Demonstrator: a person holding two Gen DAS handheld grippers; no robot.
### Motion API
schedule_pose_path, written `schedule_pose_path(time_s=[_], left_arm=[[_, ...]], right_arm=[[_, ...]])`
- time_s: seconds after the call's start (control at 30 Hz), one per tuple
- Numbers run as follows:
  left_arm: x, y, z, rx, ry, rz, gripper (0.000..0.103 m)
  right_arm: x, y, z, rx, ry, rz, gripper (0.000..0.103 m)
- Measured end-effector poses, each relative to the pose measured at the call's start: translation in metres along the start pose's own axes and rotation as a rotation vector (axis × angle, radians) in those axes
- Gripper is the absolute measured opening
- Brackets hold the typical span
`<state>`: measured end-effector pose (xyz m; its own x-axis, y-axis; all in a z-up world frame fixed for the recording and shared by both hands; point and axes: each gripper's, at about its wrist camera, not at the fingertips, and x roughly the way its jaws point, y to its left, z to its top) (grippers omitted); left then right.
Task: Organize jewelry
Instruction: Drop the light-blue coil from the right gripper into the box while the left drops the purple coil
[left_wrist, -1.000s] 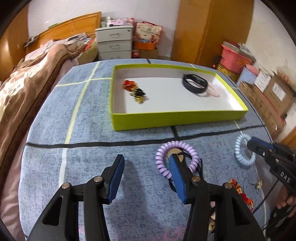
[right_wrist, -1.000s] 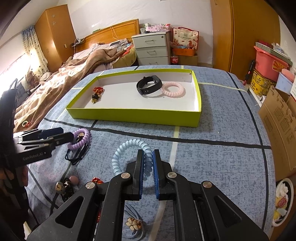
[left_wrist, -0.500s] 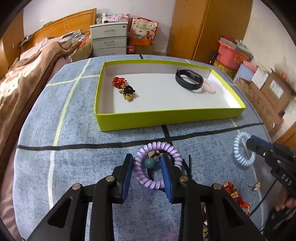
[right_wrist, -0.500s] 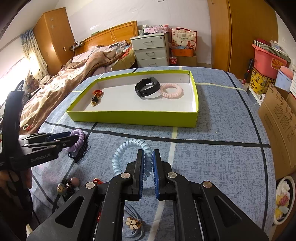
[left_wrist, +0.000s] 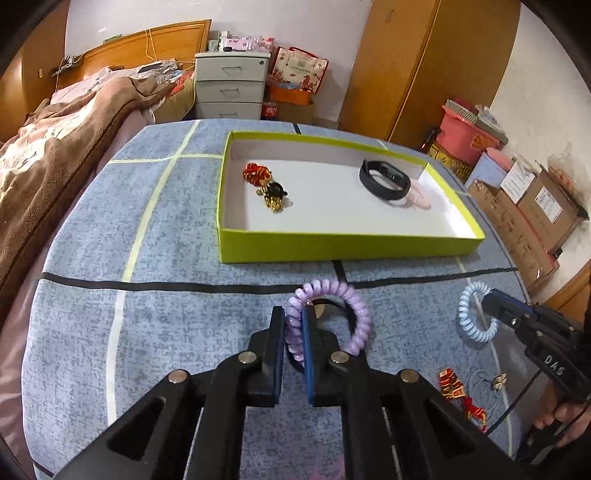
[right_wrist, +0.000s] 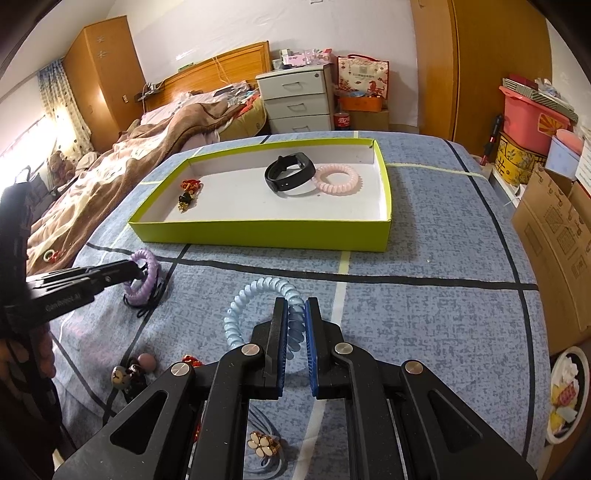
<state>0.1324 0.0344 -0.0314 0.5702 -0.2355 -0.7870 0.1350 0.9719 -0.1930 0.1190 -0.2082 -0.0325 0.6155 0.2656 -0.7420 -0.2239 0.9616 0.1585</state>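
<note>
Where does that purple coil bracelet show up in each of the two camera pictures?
Left wrist view: the purple coil sits at bottom centre, pinched between the left gripper jaws.
Right wrist view: the same coil is at the left edge, at the tip of the left gripper reaching in from the side.
Shared landmark: the green tray lies just beyond the coil in both.
</note>
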Motion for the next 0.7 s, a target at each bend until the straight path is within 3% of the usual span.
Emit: schedule_pose_path(time_s=[0.7], left_arm=[[-0.019,0.003,0.012,-0.018,-0.059,-0.023,0.010]], right_arm=[[-0.017,0.003,0.009,0.009,-0.043,-0.007,0.010]])
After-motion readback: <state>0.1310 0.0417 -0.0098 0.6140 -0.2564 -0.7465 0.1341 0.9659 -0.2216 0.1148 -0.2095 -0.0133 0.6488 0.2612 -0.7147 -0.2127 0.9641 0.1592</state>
